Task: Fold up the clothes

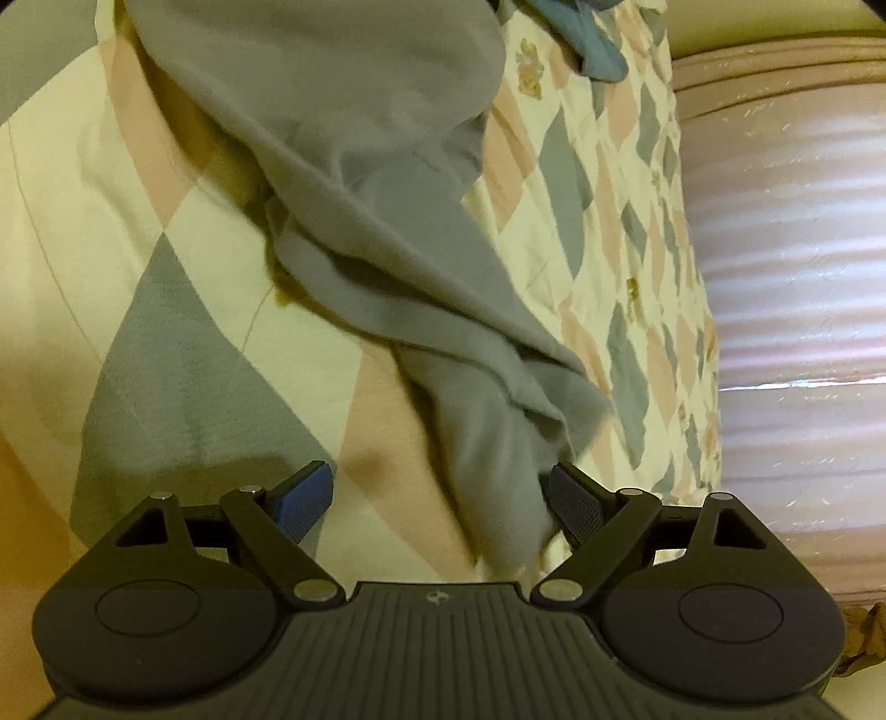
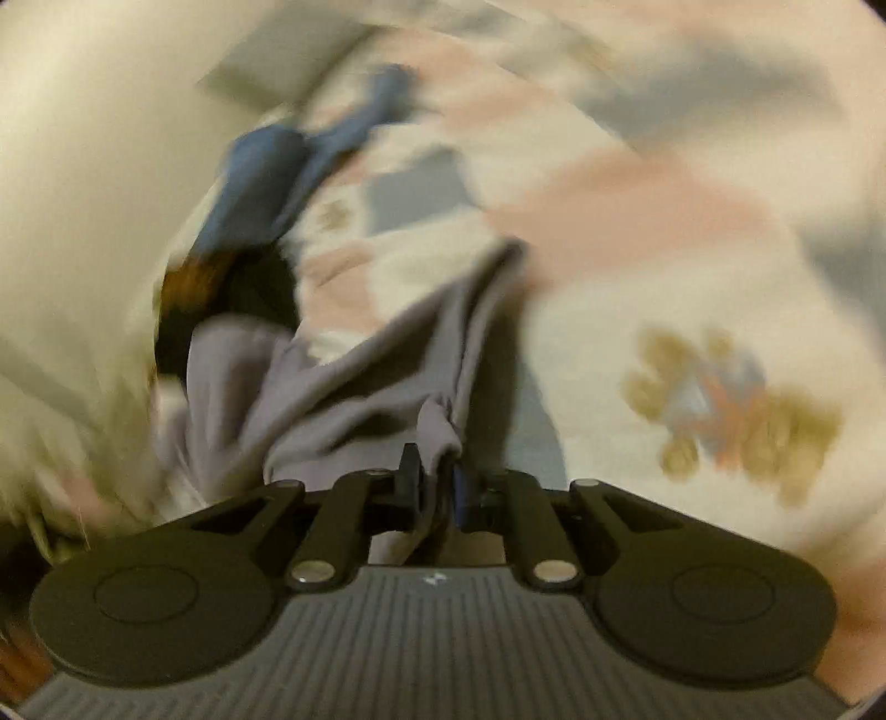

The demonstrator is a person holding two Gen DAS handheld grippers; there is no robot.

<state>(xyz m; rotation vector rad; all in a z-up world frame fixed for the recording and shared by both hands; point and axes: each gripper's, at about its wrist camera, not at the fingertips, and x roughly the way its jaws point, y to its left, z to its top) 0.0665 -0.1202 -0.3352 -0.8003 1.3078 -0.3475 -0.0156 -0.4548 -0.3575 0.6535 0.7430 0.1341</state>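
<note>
Two wrist views over a bed dressed in a quilt (image 1: 183, 266) of cream, pink and grey-blue diamonds. In the left wrist view, the left tongs (image 1: 440, 501) stand wide apart above the quilt; a grey garment (image 1: 354, 183) runs from the top of the frame diagonally down to them, its lower end lying bunched between the two pads. The cloth touches or lies just beside the right-hand pad (image 1: 576, 507), while the blue left-hand pad (image 1: 302, 501) is clear of it, so nothing is clamped. A blue garment (image 1: 587, 39) lies crumpled on the quilt at the top of this view, well apart from the tongs. A pale, ribbed, glossy padded surface (image 1: 792, 310) borders the quilt on the right. In the right wrist view, heavily blurred by motion, the right tongs (image 2: 437, 487) are drawn together and clamped on a small gathered fold of the same grey garment (image 2: 354, 382), which spreads away from the pads up and to the left across the quilt (image 2: 664, 232). The blue garment (image 2: 277, 177) appears beyond it at upper left, with a dark, indistinct object just below it. A gold and blue motif (image 2: 731, 410) printed on the quilt shows at right.
</note>
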